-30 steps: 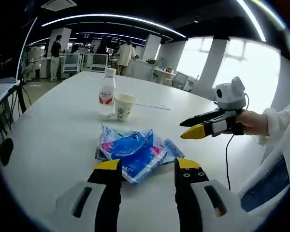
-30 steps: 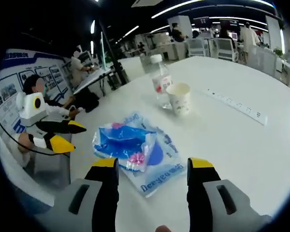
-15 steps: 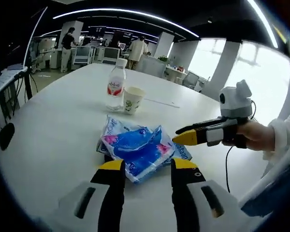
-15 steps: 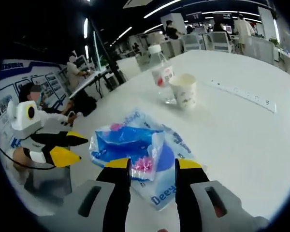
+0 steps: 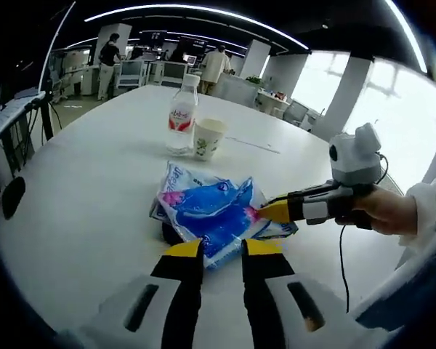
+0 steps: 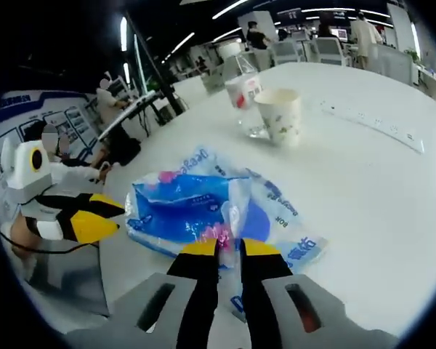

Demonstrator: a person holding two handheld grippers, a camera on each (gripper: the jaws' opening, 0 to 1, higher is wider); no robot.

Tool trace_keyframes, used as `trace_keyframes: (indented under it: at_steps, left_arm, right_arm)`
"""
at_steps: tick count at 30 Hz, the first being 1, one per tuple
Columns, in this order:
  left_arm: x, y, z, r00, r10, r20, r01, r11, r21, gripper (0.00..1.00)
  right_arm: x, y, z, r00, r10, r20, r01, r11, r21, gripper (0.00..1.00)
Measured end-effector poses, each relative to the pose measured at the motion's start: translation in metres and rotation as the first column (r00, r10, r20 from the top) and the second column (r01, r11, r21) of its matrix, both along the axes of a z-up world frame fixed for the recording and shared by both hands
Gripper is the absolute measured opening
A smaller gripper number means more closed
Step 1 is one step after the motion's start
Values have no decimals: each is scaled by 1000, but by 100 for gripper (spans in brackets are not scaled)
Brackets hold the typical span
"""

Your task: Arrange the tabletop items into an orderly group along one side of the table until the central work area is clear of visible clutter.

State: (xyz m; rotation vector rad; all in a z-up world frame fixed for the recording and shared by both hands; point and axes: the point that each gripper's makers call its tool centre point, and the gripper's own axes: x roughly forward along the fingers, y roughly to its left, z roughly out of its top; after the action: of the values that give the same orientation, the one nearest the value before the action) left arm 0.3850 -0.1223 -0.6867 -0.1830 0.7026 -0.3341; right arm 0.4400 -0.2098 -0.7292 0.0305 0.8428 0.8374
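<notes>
Both grippers have closed in since 1 s ago. Blue tissue packs [image 5: 212, 214] [image 6: 196, 207] lie mid-frame on white table [image 5: 80, 182]. Right gripper [image 6: 228, 249] [image 5: 265, 211] jaws narrow, pinching pack's edge; left gripper [image 5: 221, 247] [image 6: 105, 215] narrow, tips at pack, grip unclear. Bottle [image 5: 182, 121] & paper cup [image 5: 208, 138] upper center, well apart.

Glossy crinkled plastic tissue packs [image 5: 211, 214]

L gripper [image 5: 222, 249] & R gripper [image 6: 229, 249]: jaws nearly closed, level.
</notes>
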Motion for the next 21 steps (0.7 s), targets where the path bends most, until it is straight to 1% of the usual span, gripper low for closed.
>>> trace_keyframes:
  at_steps: [2, 3, 4, 7, 9, 11, 12, 14, 15, 16, 17, 18, 19, 21]
  left_arm:
    - [-1, 0, -5, 1000, -25, -15, 26, 999, 45, 3]
    - [0, -1, -4, 1000, -27, -11, 28, 998, 48, 0]
    - [-1, -1, -4, 999, -30, -10, 31, 998, 58, 0]
    - [0, -1, -3, 1000, -27, -8, 28, 997, 73, 0]
    - [1, 2, -2, 1000, -14, 0, 14, 997, 80, 0]
    - [3, 10, 4, 999, 20, 35, -24, 994, 107, 1]
    - [2, 12, 5, 999, 31, 40, -35, 994, 104, 5]
    - [1, 13, 9, 996, 87, 37, -88, 996, 32, 18]
    - [-1, 14, 8, 993, 111, 25, -112, 994, 10, 26]
    - [-2, 13, 8, 993, 114, 23, -114, 993, 8, 37]
    - [-4, 13, 5, 994, 105, 24, -106, 994, 29, 42]
    - [-5, 14, 3, 994, 110, 26, -111, 993, 51, 44]
    - [-6, 19, 0, 992, 120, 31, -122, 988, 96, 44]
    - [-6, 20, -4, 990, 139, 11, -139, 987, 81, 41]
  right_arm:
    - [-1, -1, -1, 1000, -22, -10, 22, 1000, 7, 0]
    - [-4, 1, -1, 999, -32, -38, 33, 999, 34, 0]
    - [-6, 1, -1, 998, -31, -50, 33, 999, 40, 0]
    - [-9, -2, 0, 997, -54, -60, 56, 998, 42, 0]
    - [-7, -8, -2, 989, -117, -96, 121, 992, 40, 0]
    - [-6, -11, -1, 979, -161, -124, 169, 984, 54, 0]
    - [-6, -12, -1, 975, -175, -135, 184, 981, 59, 0]
    - [-6, -13, -2, 973, -185, -141, 196, 978, 68, 0]
    - [-7, -13, -2, 971, -189, -144, 200, 978, 66, 0]
    - [-7, -13, -3, 971, -191, -144, 202, 977, 63, 0]
    - [-8, -13, -4, 970, -196, -146, 206, 977, 59, 0]
    - [-8, -13, -4, 968, -201, -149, 212, 975, 63, 0]
    - [-9, -13, -3, 965, -207, -161, 221, 973, 72, 0]
    - [-9, -13, -3, 963, -212, -167, 226, 971, 73, 0]
